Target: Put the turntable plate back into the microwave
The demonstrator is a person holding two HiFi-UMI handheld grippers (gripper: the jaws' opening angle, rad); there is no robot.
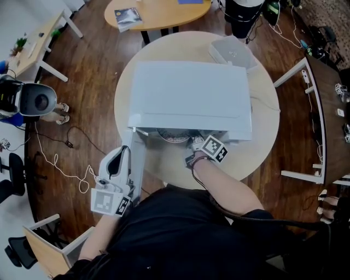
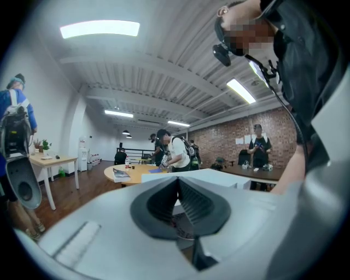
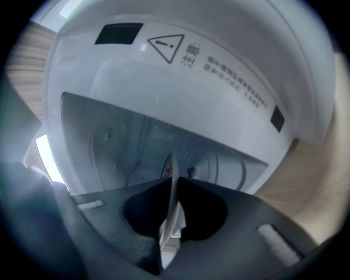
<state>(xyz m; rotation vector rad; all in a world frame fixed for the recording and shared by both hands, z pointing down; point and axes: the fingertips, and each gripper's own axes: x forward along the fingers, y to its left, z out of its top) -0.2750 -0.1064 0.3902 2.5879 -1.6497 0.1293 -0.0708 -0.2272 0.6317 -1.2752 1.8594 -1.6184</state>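
Our right gripper (image 3: 172, 214) pinches the turntable plate (image 3: 171, 188) by its rim at the open mouth of the microwave (image 1: 191, 98). Our left gripper (image 2: 177, 182), jaws together and empty, hovers left of that microwave.

Floor (image 1: 93, 71): dark wood planks are running throughout, with a white cable (image 1: 54, 161) lying loose.
Counter (image 1: 262, 109): a round pale top is standing mid-room.
Oval table (image 1: 164, 13): standing just beyond.
Brick wall (image 2: 219, 143): closing the far side.
Ceiling lights (image 2: 99, 28): long strips are glowing.

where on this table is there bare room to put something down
Bare tabletop right of the microwave, up to the rim. Crowded at the open front: door, right hand-held gripper and turntable plate. Back right holds a white box.
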